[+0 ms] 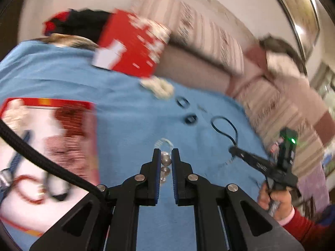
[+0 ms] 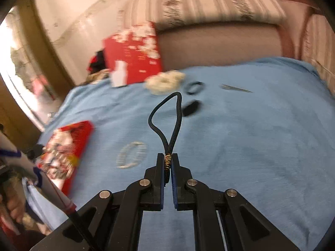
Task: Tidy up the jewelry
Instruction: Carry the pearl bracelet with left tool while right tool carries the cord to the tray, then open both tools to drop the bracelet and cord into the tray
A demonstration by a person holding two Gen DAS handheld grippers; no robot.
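My left gripper (image 1: 166,156) is shut on a string of silver beads (image 1: 165,160), held above the blue cloth (image 1: 129,121). My right gripper (image 2: 167,161) is shut on a black cord bracelet (image 2: 167,121) at its gold-wrapped knot, with the loop standing up past the fingertips. The right gripper also shows in the left wrist view (image 1: 232,149), holding the black cord loop (image 1: 225,127). A clear bead bracelet (image 2: 132,154) lies on the cloth to the left of my right gripper. A red-rimmed box (image 1: 41,146) with several pieces of jewelry in it lies at the left.
A white scrunchie (image 2: 165,80), a thin black ring (image 2: 194,87), a thick black band (image 2: 191,108) and a thin metal piece (image 2: 235,87) lie further back on the cloth. A red box lid (image 2: 134,54) stands at the back. A striped sofa (image 2: 209,4) lies behind.
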